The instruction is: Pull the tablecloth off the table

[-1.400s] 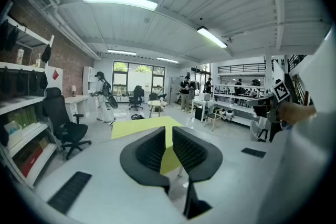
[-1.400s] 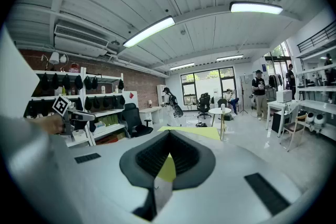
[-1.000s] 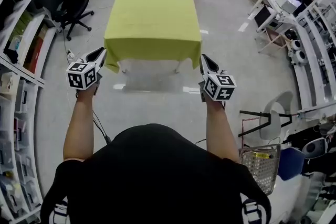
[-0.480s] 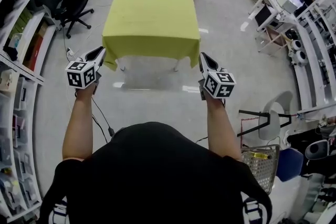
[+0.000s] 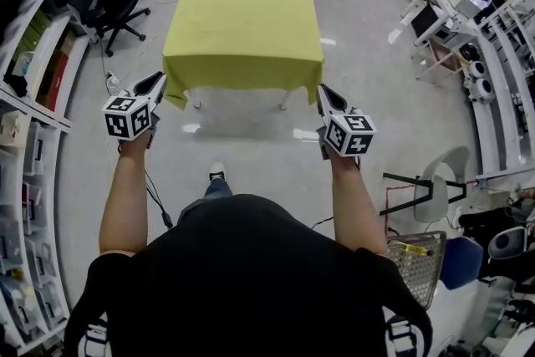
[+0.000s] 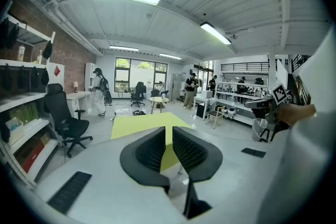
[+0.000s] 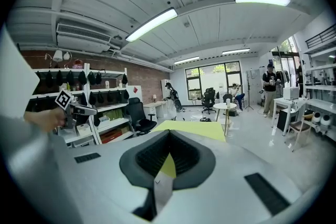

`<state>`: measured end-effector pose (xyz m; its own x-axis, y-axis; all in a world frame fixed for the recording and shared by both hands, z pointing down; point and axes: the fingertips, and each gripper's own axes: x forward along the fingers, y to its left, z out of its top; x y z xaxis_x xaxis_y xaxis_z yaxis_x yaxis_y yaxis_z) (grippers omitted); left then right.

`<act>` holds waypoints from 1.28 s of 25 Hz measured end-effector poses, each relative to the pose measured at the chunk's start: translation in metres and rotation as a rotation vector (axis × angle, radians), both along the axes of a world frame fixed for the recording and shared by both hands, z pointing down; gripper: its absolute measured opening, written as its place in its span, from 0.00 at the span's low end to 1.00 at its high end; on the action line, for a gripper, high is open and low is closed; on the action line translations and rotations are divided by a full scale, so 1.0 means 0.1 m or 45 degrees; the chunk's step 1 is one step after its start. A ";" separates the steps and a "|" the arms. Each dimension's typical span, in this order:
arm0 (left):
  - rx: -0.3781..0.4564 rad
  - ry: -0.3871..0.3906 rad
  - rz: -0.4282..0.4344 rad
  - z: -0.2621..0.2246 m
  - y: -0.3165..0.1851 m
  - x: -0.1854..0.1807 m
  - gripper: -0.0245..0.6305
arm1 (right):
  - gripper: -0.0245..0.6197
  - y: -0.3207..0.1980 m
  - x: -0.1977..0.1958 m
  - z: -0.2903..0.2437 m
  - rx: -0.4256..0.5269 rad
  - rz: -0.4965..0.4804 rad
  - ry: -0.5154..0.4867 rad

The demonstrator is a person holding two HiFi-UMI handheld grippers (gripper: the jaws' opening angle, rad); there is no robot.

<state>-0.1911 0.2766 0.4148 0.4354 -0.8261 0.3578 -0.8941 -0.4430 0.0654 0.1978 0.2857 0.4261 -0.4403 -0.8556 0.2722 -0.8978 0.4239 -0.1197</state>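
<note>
- the yellow tablecloth [image 5: 242, 33] drapes the table [image 5: 285, 103] ahead, well apart from you.
- your left gripper [image 5: 157, 82] is barely ajar, your right gripper [image 5: 325, 94] closed; both empty.
- open both wide, then take its near corners evenly.

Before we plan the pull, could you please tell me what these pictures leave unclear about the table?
- Tabletop: head view, covered by the yellow-green fabric tablecloth; only thin legs show.
- Cloth's near hem: gripper views, largely behind left gripper and right gripper.
- Far overhang: head view, beyond the top.

No writing, label, brand or number can be read anywhere.
</note>
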 end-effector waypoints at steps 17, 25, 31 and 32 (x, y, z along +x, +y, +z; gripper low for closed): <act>-0.077 -0.001 0.101 0.30 -2.03 -0.59 0.13 | 0.06 -1.87 -0.61 0.14 -0.031 0.108 -0.013; -0.091 0.001 0.152 0.32 -2.83 -0.78 0.13 | 0.06 -2.52 -0.85 0.16 -0.048 0.145 -0.003; -0.089 0.014 0.166 0.32 -3.24 -1.04 0.13 | 0.06 -2.89 -1.08 0.10 -0.041 0.161 0.014; -0.088 0.014 0.167 0.31 -3.29 -1.08 0.13 | 0.06 -2.94 -1.12 0.09 -0.039 0.165 0.014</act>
<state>-0.2994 -0.0522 0.4463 0.5424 -0.7351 0.4068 -0.8278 -0.5503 0.1093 0.0860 -0.0086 0.4353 -0.3236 -0.8962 0.3034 -0.9460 0.3008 -0.1207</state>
